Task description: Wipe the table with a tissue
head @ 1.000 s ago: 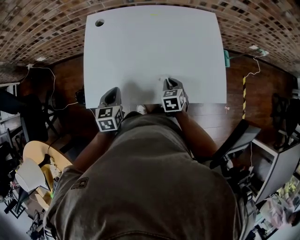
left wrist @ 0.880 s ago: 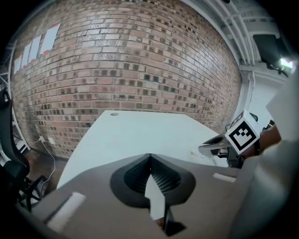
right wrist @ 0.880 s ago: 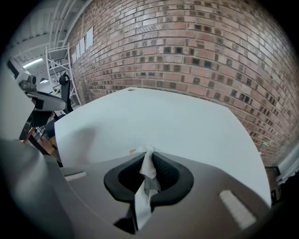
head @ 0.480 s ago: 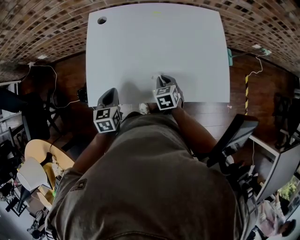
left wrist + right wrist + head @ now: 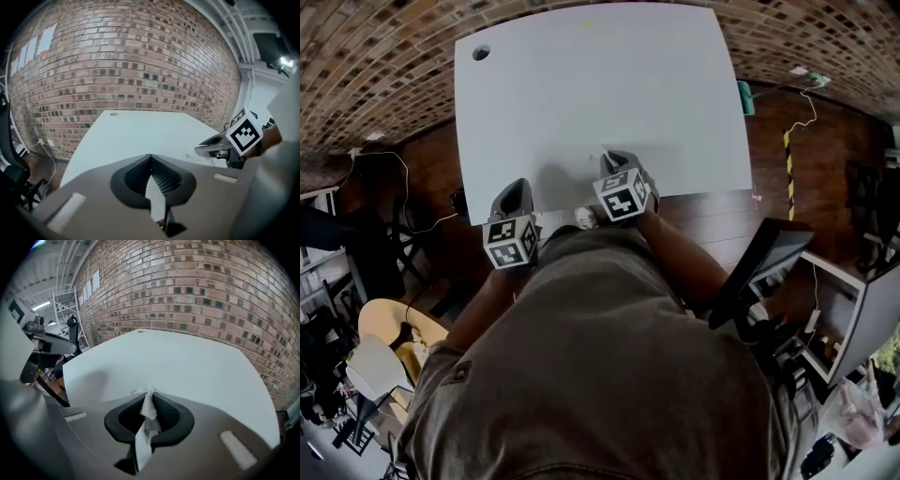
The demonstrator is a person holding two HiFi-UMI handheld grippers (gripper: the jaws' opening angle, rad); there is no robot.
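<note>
The white table [image 5: 600, 84] fills the upper head view. My right gripper [image 5: 607, 157] sits low over its near edge, shut on a crumpled white tissue [image 5: 148, 405] that pokes out past the jaw tips. A small brownish speck [image 5: 132, 392] lies on the table just left of the tissue. My left gripper [image 5: 516, 190] hovers at the near left edge of the table, shut; a pale sliver shows between its jaws and I cannot tell what it is. In the left gripper view, the right gripper [image 5: 209, 149] is at the right, close to the table [image 5: 140, 131].
A round cable hole [image 5: 481, 52] is in the table's far left corner. A brick wall [image 5: 211, 291] stands behind the table. A dark office chair [image 5: 769, 267] is at the right, a green object [image 5: 744, 97] by the table's right edge, and cables [image 5: 403, 178] lie at the left.
My right gripper with the tissue has slid a little to the left along the table's near edge. The left gripper has hardly moved.
</note>
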